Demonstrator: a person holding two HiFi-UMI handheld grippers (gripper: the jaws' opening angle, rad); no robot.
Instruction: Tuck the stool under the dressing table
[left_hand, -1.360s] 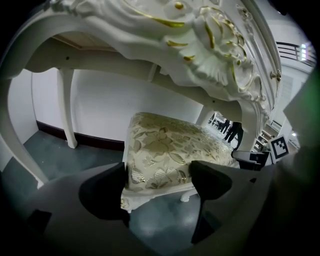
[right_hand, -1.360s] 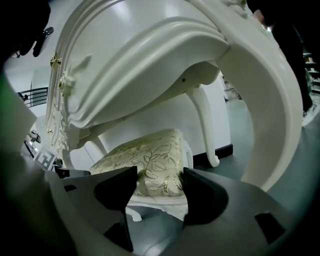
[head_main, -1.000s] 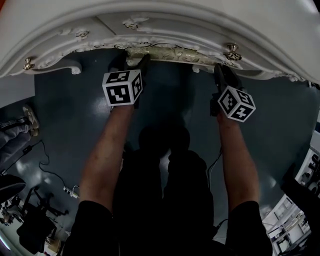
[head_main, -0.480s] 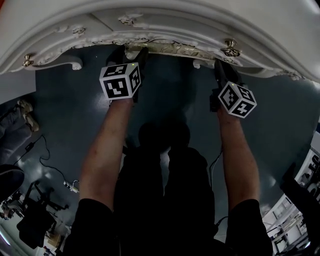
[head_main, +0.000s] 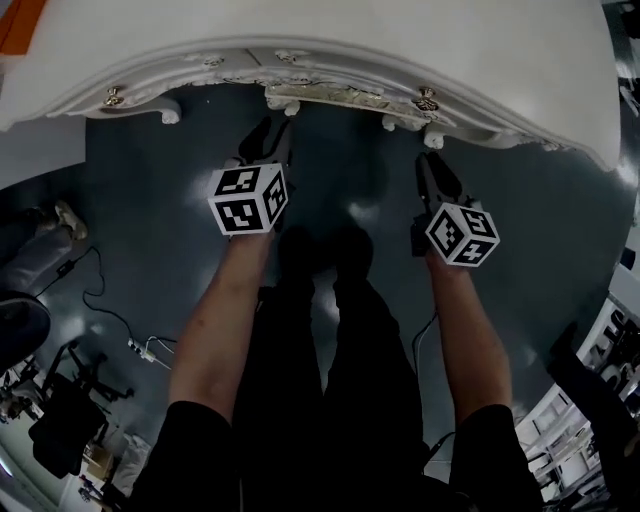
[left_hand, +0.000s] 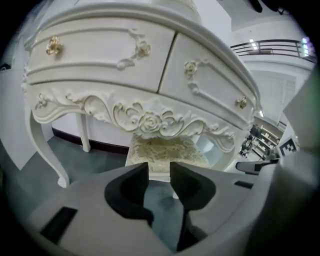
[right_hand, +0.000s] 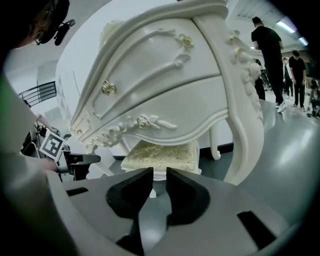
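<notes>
The white carved dressing table (head_main: 330, 40) fills the top of the head view. The stool (head_main: 340, 97), with its cream-gold seat, stands under the table's middle; it also shows in the left gripper view as the stool seat (left_hand: 167, 149) and in the right gripper view (right_hand: 160, 154). My left gripper (head_main: 268, 135) hangs in front of the table, apart from the stool. Its jaws have just been closing and stand a little apart on nothing (left_hand: 159, 170). My right gripper (head_main: 432, 165) is also clear of the stool. Its jaws have narrowed to a thin gap with nothing between them (right_hand: 159, 175).
Curved table legs (left_hand: 45, 145) (right_hand: 247, 130) flank the stool. Cables (head_main: 100, 300) and dark equipment (head_main: 60, 440) lie on the grey floor at left. More gear stands at the lower right (head_main: 590, 400). People (right_hand: 267, 55) stand far off to the right.
Both grippers have drawn back from the table's front edge and the stool toward my body. The table now sits higher and smaller in the head view.
</notes>
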